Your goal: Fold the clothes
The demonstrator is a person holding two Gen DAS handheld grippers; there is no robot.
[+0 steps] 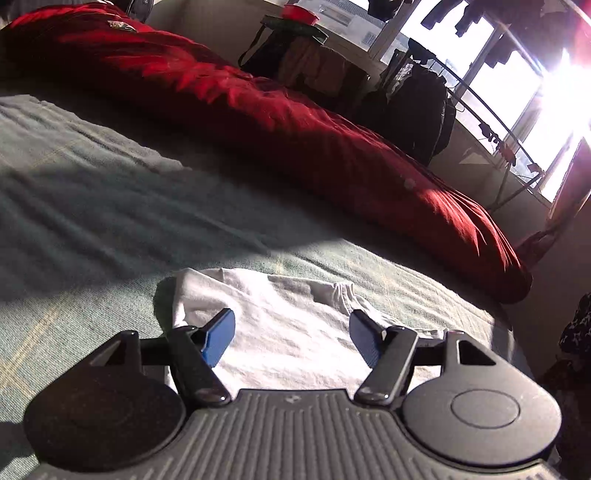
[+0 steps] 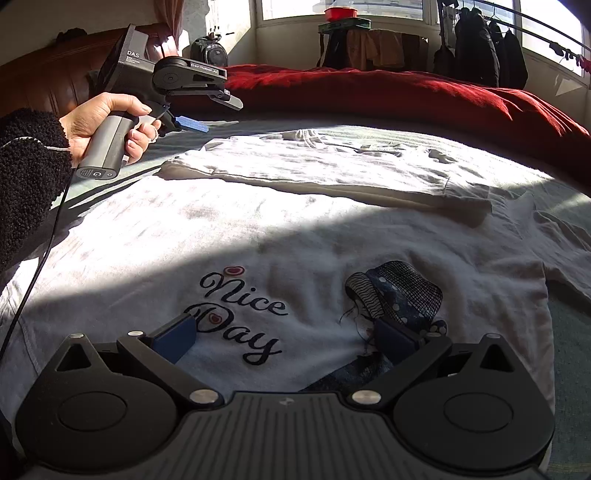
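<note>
A white T-shirt (image 2: 295, 229) with a "Nice Day" print (image 2: 243, 314) lies spread on the grey-green bedcover (image 2: 569, 332). Its far part is folded over into a flat band (image 2: 325, 173). My right gripper (image 2: 286, 338) hovers low over the print, open, with nothing between its blue pads (image 2: 175, 338). A hand in a black fleece sleeve holds my left gripper (image 2: 214, 112) above the shirt's far left corner. In the left wrist view the left gripper (image 1: 291, 338) is open over the white T-shirt (image 1: 295, 325), near the collar (image 1: 343, 291), with nothing between its fingers.
A red duvet (image 1: 295, 122) lies bunched along the far side of the bed. Beyond it stand a stool with a red bowl (image 2: 341, 13) and a rack of dark jackets (image 2: 480, 51) by the bright windows. A black cable (image 2: 37, 273) hangs from the left gripper.
</note>
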